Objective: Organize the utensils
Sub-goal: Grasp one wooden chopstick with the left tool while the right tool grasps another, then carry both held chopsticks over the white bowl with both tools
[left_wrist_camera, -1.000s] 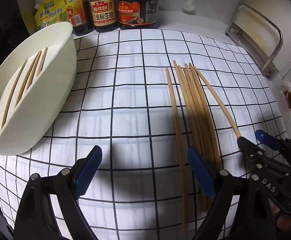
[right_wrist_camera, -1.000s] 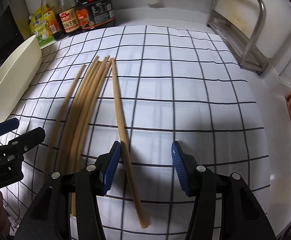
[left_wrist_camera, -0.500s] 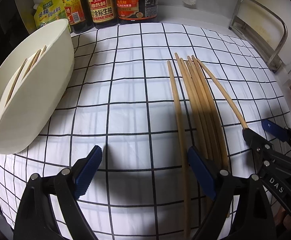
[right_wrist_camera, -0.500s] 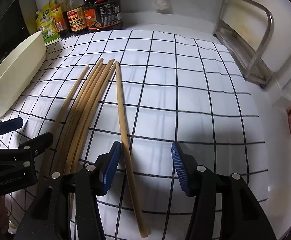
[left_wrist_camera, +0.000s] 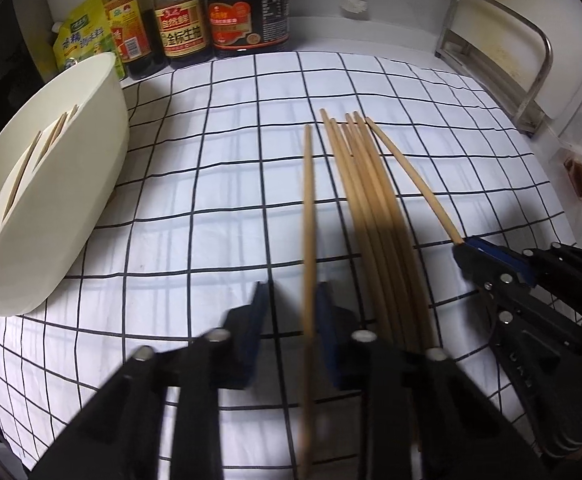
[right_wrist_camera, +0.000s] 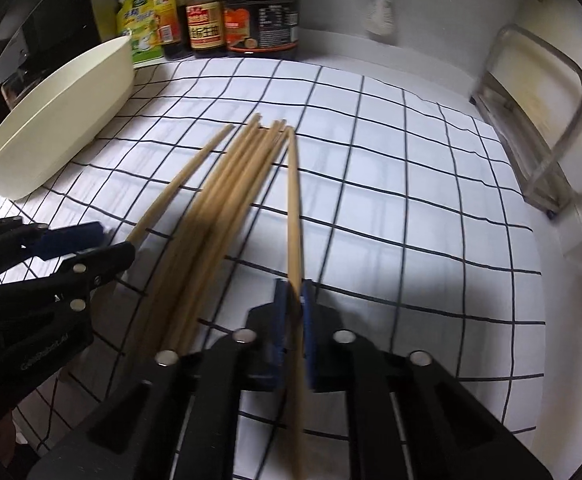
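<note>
Several bamboo chopsticks [left_wrist_camera: 371,208] lie side by side on the checked cloth [left_wrist_camera: 211,200]. My left gripper [left_wrist_camera: 291,292] straddles the leftmost chopstick [left_wrist_camera: 309,200]. Its jaws are closing; the right pad touches the stick and a gap shows on the left. My right gripper [right_wrist_camera: 294,284] is shut on the rightmost chopstick [right_wrist_camera: 293,200], near its thick end. It appears as a black clamp [left_wrist_camera: 467,248] in the left wrist view. The left gripper [right_wrist_camera: 111,240] shows at the left edge of the right wrist view, beside the bundle [right_wrist_camera: 227,200]. A cream oval bowl [left_wrist_camera: 71,200] at the left holds a few chopsticks [left_wrist_camera: 31,168].
Sauce bottles [left_wrist_camera: 179,20] and a yellow pouch [left_wrist_camera: 79,36] line the back wall behind the bowl [right_wrist_camera: 63,120]. A metal rack [left_wrist_camera: 503,60] stands at the right edge of the counter. A small brush [right_wrist_camera: 379,12] hangs on the wall.
Both grippers' jaws have drawn in from wide apart. The right pair now clamps the rightmost chopstick; the left pair has narrowed around the leftmost one. The right gripper has rolled.
</note>
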`<state>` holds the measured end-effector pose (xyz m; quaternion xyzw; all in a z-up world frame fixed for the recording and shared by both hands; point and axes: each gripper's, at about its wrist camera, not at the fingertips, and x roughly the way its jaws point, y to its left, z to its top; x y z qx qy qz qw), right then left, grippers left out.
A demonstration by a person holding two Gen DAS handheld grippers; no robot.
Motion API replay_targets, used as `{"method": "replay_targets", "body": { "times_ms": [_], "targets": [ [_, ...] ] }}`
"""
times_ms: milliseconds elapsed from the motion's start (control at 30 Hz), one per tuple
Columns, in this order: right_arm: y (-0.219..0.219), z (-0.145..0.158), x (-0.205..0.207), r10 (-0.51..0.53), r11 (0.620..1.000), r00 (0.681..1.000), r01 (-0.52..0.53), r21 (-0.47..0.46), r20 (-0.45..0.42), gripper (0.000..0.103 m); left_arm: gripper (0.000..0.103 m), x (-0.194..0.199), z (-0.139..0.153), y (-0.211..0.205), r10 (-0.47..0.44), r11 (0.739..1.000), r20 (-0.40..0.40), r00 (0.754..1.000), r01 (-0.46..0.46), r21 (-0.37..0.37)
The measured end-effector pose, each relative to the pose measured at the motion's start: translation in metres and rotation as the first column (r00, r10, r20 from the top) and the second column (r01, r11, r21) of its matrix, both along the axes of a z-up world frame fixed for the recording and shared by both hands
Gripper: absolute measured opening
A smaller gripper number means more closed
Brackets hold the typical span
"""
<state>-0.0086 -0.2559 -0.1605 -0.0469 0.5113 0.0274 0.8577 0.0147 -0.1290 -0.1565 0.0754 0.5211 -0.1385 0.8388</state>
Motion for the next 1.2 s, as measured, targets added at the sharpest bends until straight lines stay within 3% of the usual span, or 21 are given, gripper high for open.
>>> {"method": "replay_targets", "body": {
  "times_ms": [33, 300, 600, 867, 1033, 1200],
  "targets": [
    [-0.002, 0.000, 0.000, -0.008, 1.000, 1.000, 0.008, 0.015, -0.001, 0.007, 0.007, 0.000, 0.000, 0.000, -0.004, 1.000, -0.005, 1.000, 0.004, -0.006],
    [-0.014, 0.011, -0.003, -0.076, 0.991, 0.997, 0.076, 0.107, -0.006, 0.007, 0.007, 0.004, 0.007, 0.007, 0.002, 0.999, -0.032, 0.999, -0.003, -0.044],
    [-0.004, 0.052, 0.002, -0.105, 0.980, 0.994, 0.100, 0.173, 0.021, 0.007, 0.007, 0.017, 0.063, 0.030, 0.004, 0.993, 0.051, 0.999, 0.002, -0.115],
    [0.048, 0.093, 0.029, -0.046, 0.971, 0.996, 0.025, 0.236, 0.083, 0.007, 0.007, 0.032, 0.116, 0.077, 0.037, 0.991, 0.154, 0.987, -0.016, -0.135],
    [0.093, 0.107, 0.054, 0.002, 0.965, 0.992, -0.034, 0.258, 0.123, 0.007, 0.007, 0.049, 0.129, 0.122, 0.119, 0.990, 0.172, 0.978, -0.105, -0.090],
    [0.140, 0.101, 0.082, 0.054, 0.949, 0.993, -0.083, 0.303, 0.105, 0.007, 0.007, 0.069, 0.124, 0.179, 0.204, 0.978, 0.159, 0.966, -0.194, -0.075]
  ]
}}
